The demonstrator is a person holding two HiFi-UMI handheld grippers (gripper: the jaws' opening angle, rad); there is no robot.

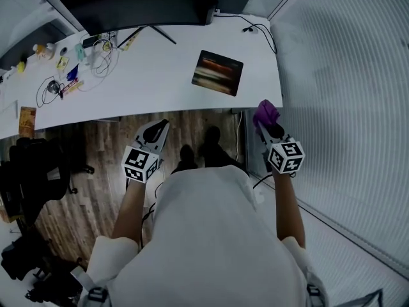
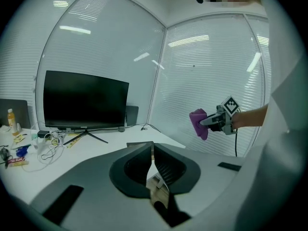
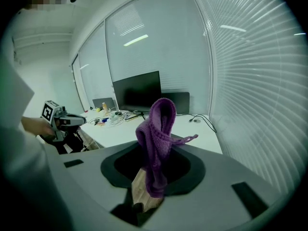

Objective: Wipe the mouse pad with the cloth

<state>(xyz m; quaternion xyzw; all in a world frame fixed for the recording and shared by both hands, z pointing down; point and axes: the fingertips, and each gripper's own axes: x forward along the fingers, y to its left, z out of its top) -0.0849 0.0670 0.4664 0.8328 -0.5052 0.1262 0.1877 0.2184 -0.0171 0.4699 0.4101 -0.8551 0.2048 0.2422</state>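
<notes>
The dark mouse pad (image 1: 217,73) lies flat on the white desk (image 1: 160,75), towards its right end. My right gripper (image 1: 267,125) hangs in front of the desk's right corner, shut on a bunched purple cloth (image 1: 266,112). In the right gripper view that cloth (image 3: 156,129) stands up out of the jaws. My left gripper (image 1: 160,126) is held over the floor in front of the desk, short of the pad, shut with nothing in it. In the left gripper view the pad's edge (image 2: 139,144) shows just past the jaws, and the right gripper (image 2: 211,121) with the cloth (image 2: 198,123) is to the right.
A black monitor (image 1: 140,5) stands at the back of the desk. Cables, a bottle and small items (image 1: 77,62) crowd the desk's left part. A black office chair (image 1: 32,171) is at the left on the wooden floor. Glass walls with blinds (image 1: 345,75) close the right side.
</notes>
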